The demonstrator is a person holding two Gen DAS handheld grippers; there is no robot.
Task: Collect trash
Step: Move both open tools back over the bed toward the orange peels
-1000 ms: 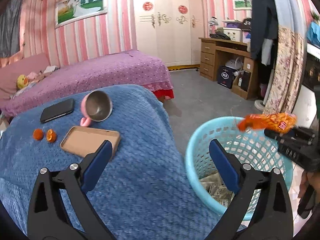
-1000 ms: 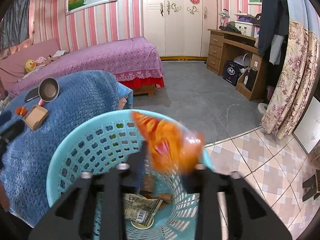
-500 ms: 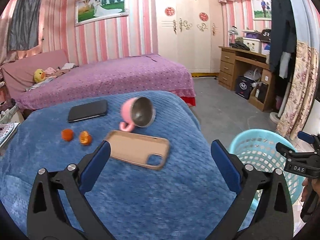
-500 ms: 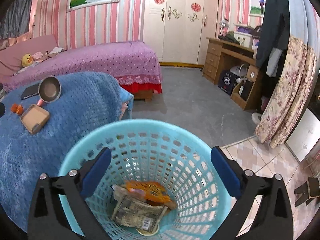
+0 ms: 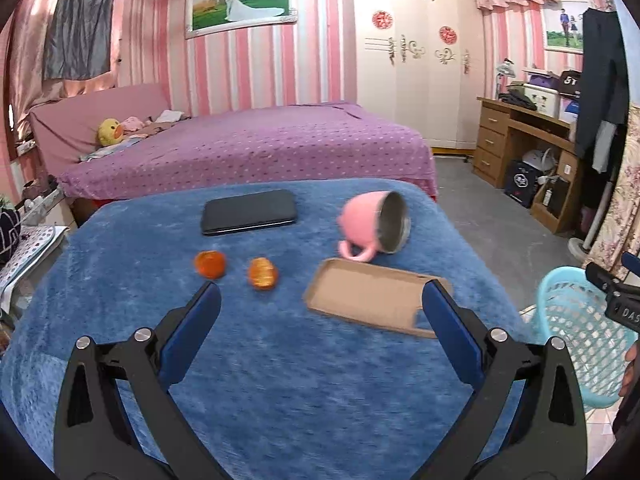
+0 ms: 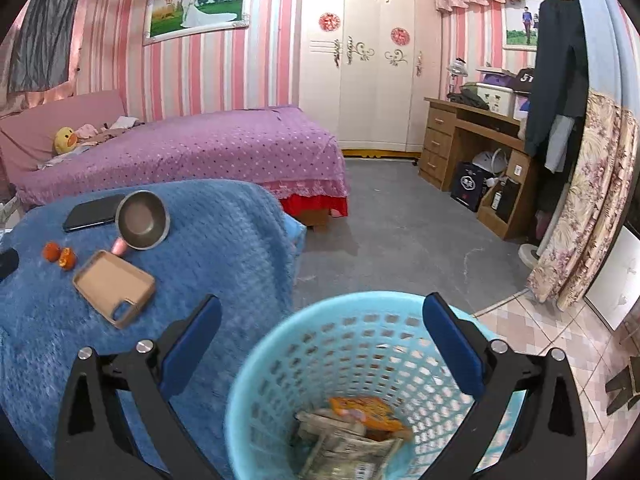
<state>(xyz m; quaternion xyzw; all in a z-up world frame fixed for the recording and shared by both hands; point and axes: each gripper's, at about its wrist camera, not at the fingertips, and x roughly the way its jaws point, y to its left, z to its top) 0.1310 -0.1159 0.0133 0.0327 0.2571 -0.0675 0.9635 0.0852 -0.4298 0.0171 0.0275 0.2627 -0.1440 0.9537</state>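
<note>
Two small orange peel pieces (image 5: 209, 264) (image 5: 262, 273) lie on the blue blanket-covered table (image 5: 280, 380), just beyond my left gripper (image 5: 320, 308), which is open and holds nothing. In the right wrist view the same peels (image 6: 59, 255) show at the far left. My right gripper (image 6: 322, 320) stands open above the light blue basket (image 6: 280, 344). An orange wrapper (image 6: 366, 412) and other crumpled packets (image 6: 340, 444) lie at the basket's bottom. The basket (image 5: 580, 336) and part of the right gripper also show at the right edge of the left wrist view.
On the table lie a tipped pink cup (image 5: 374, 224), a tan phone case (image 5: 376, 300) and a black phone (image 5: 249, 211). Behind is a purple bed (image 5: 260, 148). A wooden desk (image 6: 472, 152) and floral curtain (image 6: 580, 216) stand at the right, with grey floor between.
The orange wrapper left the right gripper and dropped into the basket; the right jaws opened wide. My left gripper swung left from the basket toward the table's middle, bringing the peels closer.
</note>
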